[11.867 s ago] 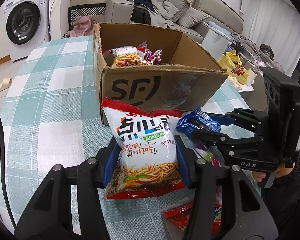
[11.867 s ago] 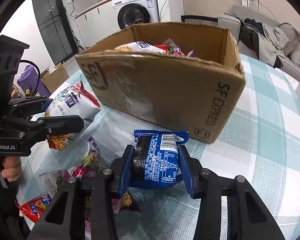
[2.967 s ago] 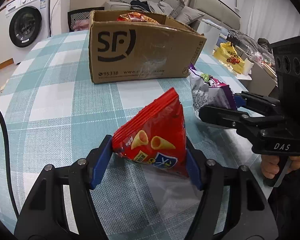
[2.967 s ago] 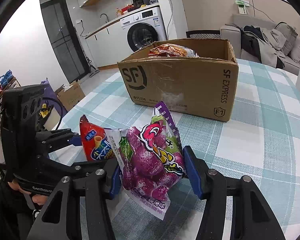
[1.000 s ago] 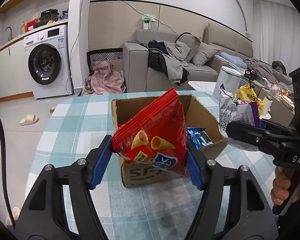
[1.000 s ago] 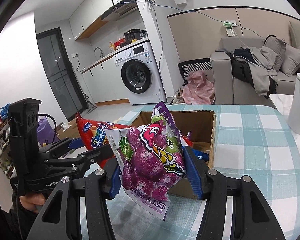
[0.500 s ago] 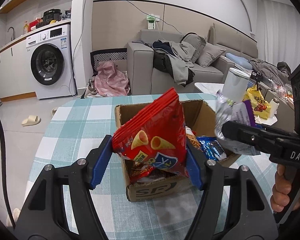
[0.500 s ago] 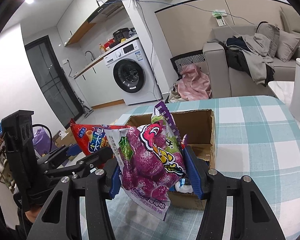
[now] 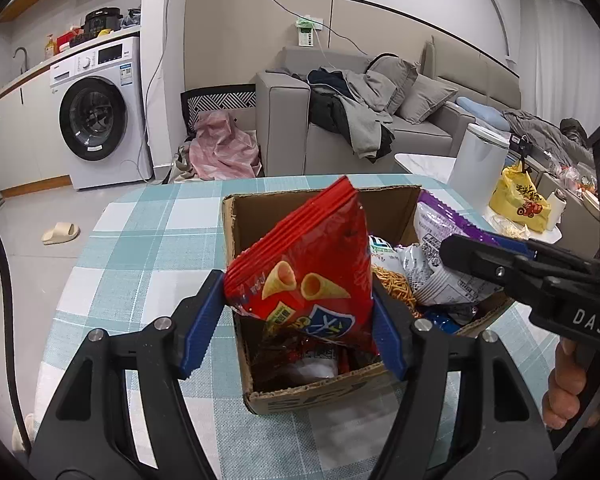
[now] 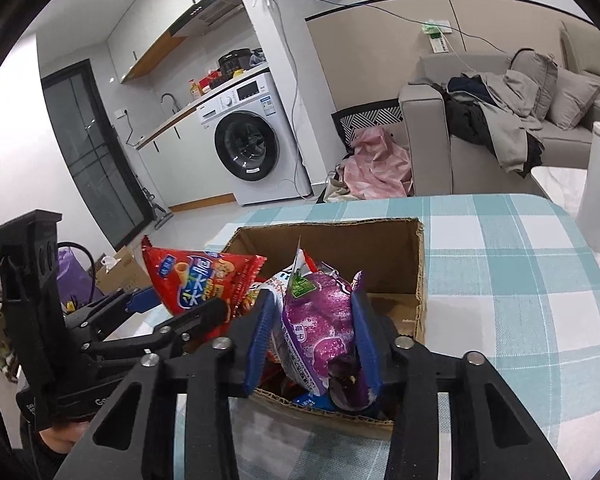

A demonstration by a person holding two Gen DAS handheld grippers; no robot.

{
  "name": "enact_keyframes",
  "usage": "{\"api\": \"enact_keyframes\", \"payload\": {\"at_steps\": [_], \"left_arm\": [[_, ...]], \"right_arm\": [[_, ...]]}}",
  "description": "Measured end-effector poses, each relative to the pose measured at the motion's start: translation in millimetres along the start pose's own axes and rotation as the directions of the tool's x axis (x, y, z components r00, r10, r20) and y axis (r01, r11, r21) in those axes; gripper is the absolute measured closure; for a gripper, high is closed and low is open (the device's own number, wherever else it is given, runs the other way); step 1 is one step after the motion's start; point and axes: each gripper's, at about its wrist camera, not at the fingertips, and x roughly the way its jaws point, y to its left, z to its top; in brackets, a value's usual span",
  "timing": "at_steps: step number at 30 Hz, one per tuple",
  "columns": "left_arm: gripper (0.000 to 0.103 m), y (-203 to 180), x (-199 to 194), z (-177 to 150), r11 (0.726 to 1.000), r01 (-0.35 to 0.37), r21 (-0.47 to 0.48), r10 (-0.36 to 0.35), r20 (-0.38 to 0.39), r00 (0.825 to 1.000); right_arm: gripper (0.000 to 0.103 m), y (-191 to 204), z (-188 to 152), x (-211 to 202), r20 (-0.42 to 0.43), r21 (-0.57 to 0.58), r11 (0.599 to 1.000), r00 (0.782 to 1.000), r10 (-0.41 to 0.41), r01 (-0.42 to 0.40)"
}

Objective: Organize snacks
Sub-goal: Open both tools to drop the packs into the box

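Observation:
An open cardboard box (image 9: 324,394) stands on the checked table, with several snack packs inside. My left gripper (image 9: 296,292) is shut on a red cone-snack bag (image 9: 312,264), held upright over the box's near left part. In the right wrist view my right gripper (image 10: 314,312) hangs over the box (image 10: 388,256). Its jaws are closing on a purple snack bag (image 10: 320,332), which is squeezed narrow between the pads. The left gripper (image 10: 172,312) and red bag (image 10: 200,280) sit to its left. The right gripper (image 9: 480,256) and purple bag (image 9: 436,220) show at the box's right side.
The table (image 9: 148,240) wears a teal and white checked cloth. A white bin (image 9: 476,156) and a yellow bag (image 9: 516,200) stand beyond its far right edge. A washing machine (image 9: 96,116) and a sofa (image 9: 380,120) are behind. A hand (image 9: 568,392) grips the right tool's handle.
Both grippers have come forward and down over the box, which now looks nearer and larger. The right jaws have narrowed and crumpled the purple bag. The left grip on the red bag is unchanged.

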Motion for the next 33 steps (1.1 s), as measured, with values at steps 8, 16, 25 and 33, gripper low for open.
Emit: {"api": "enact_keyframes", "payload": {"at_steps": [8, 16, 25, 33], "left_arm": [[0.036, -6.4, 15.0, 3.9, 0.999, -0.042, 0.034, 0.042, 0.0, 0.999], [0.032, -13.0, 21.1, 3.6, 0.996, -0.066, 0.067, 0.067, -0.009, 0.998], [0.019, -5.9, 1.1, -2.3, 1.0, -0.013, 0.009, 0.014, -0.012, 1.0], [0.0, -4.7, -34.3, -13.0, 1.0, -0.005, 0.024, 0.004, 0.072, 0.997]], "right_arm": [[0.067, -5.5, 8.2, -2.2, 0.058, 0.016, 1.0, 0.998, -0.014, 0.013], [0.066, -18.1, 8.8, 13.5, 0.03, 0.035, 0.998, 0.998, -0.06, 0.059], [0.045, -11.8, 3.4, -12.2, 0.084, -0.049, 0.994, 0.992, -0.091, 0.095], [0.009, -17.9, -10.5, -33.1, 0.106, -0.072, 0.991, 0.989, -0.106, 0.114]]}}
